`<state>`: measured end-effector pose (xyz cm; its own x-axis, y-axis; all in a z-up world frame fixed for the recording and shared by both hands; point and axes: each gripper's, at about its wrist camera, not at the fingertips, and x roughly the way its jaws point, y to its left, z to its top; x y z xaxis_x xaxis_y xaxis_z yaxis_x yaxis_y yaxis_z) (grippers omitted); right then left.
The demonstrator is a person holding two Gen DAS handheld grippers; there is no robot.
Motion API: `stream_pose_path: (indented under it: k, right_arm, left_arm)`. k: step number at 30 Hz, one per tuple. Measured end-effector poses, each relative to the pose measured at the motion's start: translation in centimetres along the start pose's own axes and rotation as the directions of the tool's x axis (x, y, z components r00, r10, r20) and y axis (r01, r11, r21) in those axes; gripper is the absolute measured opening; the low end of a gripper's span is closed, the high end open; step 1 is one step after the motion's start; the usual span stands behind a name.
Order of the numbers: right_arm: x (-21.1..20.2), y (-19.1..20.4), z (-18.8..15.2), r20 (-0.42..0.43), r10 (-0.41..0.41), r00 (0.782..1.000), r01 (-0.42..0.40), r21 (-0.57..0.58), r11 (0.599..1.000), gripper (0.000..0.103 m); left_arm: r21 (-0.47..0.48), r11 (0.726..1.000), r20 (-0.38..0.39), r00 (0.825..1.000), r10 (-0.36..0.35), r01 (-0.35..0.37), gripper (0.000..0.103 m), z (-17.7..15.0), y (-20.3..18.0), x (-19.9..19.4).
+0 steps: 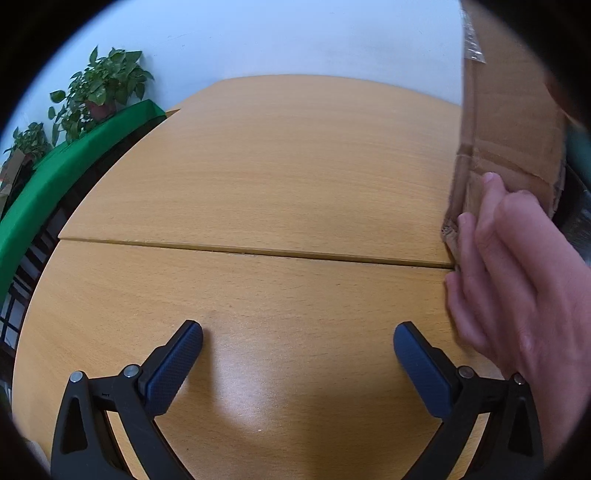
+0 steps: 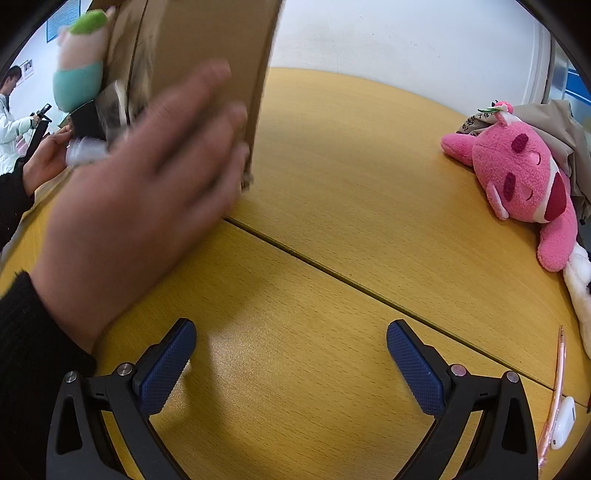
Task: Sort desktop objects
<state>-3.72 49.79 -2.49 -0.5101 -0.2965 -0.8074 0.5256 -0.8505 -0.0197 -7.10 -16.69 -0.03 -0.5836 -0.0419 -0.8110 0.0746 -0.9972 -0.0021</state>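
Both the left gripper (image 1: 297, 341) and right gripper (image 2: 291, 341) hover spread and empty over the wooden table (image 2: 332, 184); a bare hand (image 2: 140, 192) tips a cardboard box (image 2: 207, 48) of seemingly soft toys, while the pink plush (image 2: 524, 177), light and squashy, invites a mid-body pinch

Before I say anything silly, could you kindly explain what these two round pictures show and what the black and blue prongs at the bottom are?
Each picture comes from a fisheye camera on a hand-held gripper, looking forward along its two blue-padded fingers. The left gripper and the right gripper are both open and hold nothing. Both hover over a light wooden table. A bare hand is pressed against a tilted brown cardboard box, from which a green and pink soft toy and other items seem to be tipping out. On the table in the right view lie a pink plush animal, a pink pen and a small white case. Potted plants stand behind the table in the left view.
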Motion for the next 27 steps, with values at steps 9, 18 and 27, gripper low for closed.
stream_pose_path:
  k: [9, 18, 27]
  right_arm:
    - [0.11, -0.04, 0.09, 0.000, -0.001, 1.000, 0.001, 0.000, 1.000, 0.103]
    - [0.10, -0.08, 0.23, 0.000, -0.002, 1.000, 0.002, 0.000, 1.000, 0.103]
    - [0.10, -0.12, 0.22, 0.000, -0.001, 1.000, 0.001, 0.001, 1.000, 0.103]
  left_arm:
    - [-0.018, 1.000, 0.000, 1.000, 0.015, -0.015, 0.103, -0.16, 0.19, -0.15]
    - [-0.019, 1.000, -0.001, 1.000, 0.018, -0.018, 0.103, -0.32, -0.08, -0.27]
    - [-0.018, 1.000, 0.000, 1.000, 0.018, -0.018, 0.103, -0.37, -0.04, -0.28]
